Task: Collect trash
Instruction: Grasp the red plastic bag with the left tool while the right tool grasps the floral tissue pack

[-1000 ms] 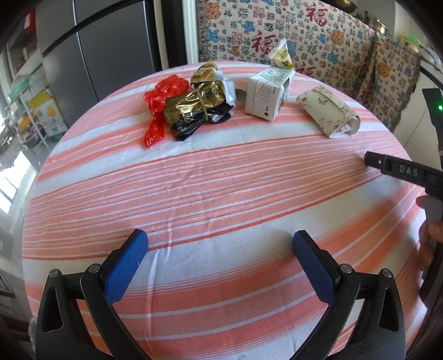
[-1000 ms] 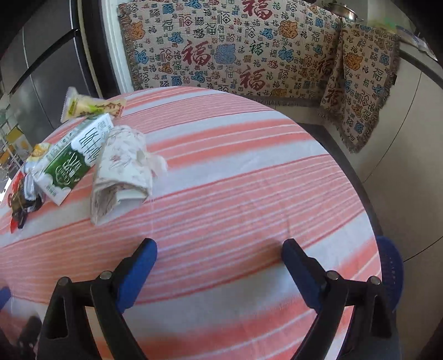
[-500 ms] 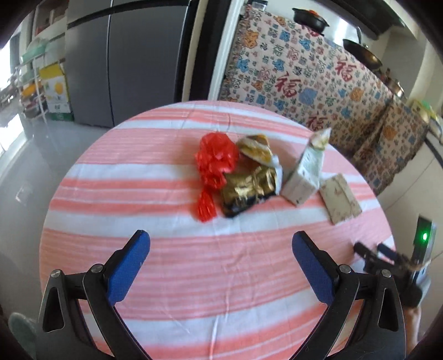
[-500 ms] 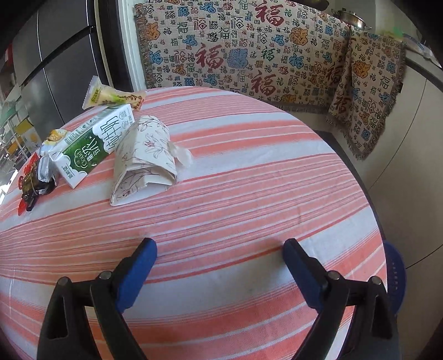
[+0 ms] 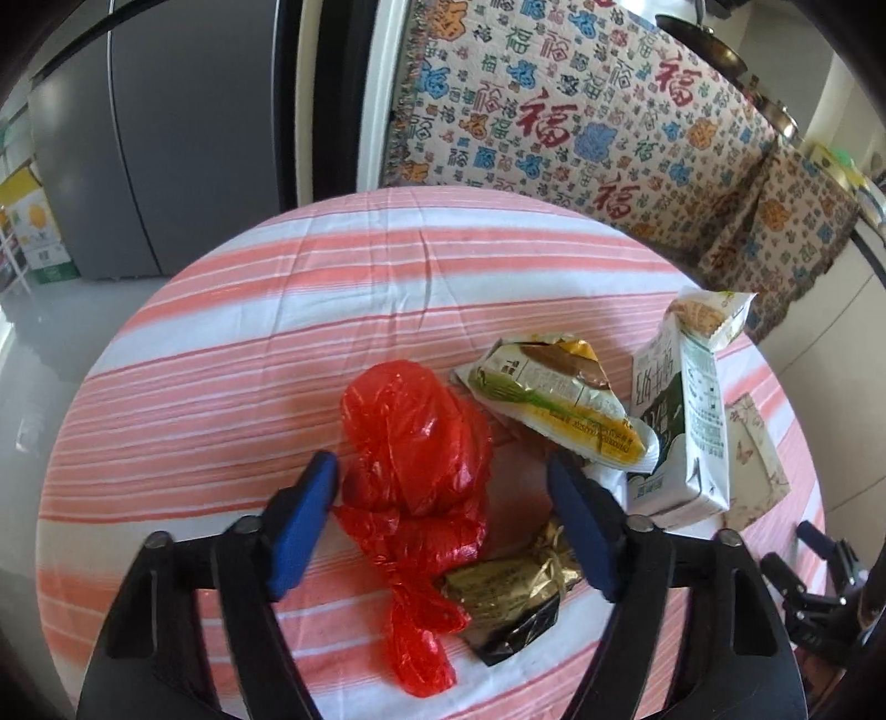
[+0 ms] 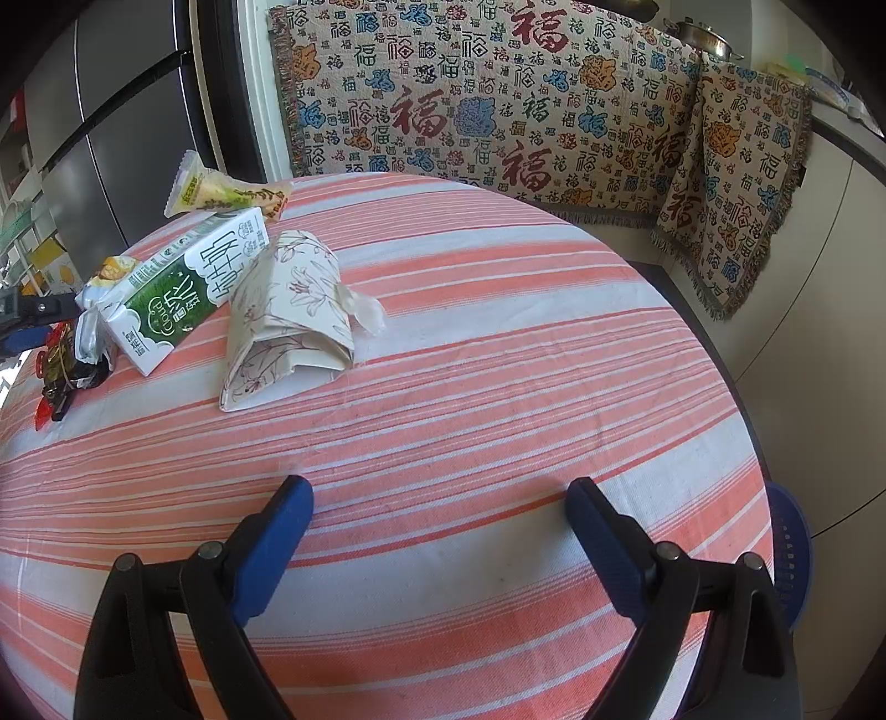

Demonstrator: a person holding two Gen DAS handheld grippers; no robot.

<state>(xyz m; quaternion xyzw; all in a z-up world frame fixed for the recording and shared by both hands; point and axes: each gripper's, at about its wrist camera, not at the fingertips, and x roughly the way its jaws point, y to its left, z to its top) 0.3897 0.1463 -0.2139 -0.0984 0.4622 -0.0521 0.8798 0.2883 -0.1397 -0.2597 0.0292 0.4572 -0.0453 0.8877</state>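
The left tongs (image 5: 440, 515) have swung over the red bag (image 5: 415, 443), jaws narrowing around it, not yet pinching. The right tongs (image 6: 440, 520) stay gaping, empty, above the counter (image 6: 498, 387).

- A home kitchen or dining corner.
- Round table (image 6: 498, 387) under a pink-and-white striped cloth.
- Tall grey refrigerator (image 5: 183, 138) just behind.
- Counter draped in a patterned woven throw (image 6: 498, 111), with pots (image 5: 714, 47) on top.
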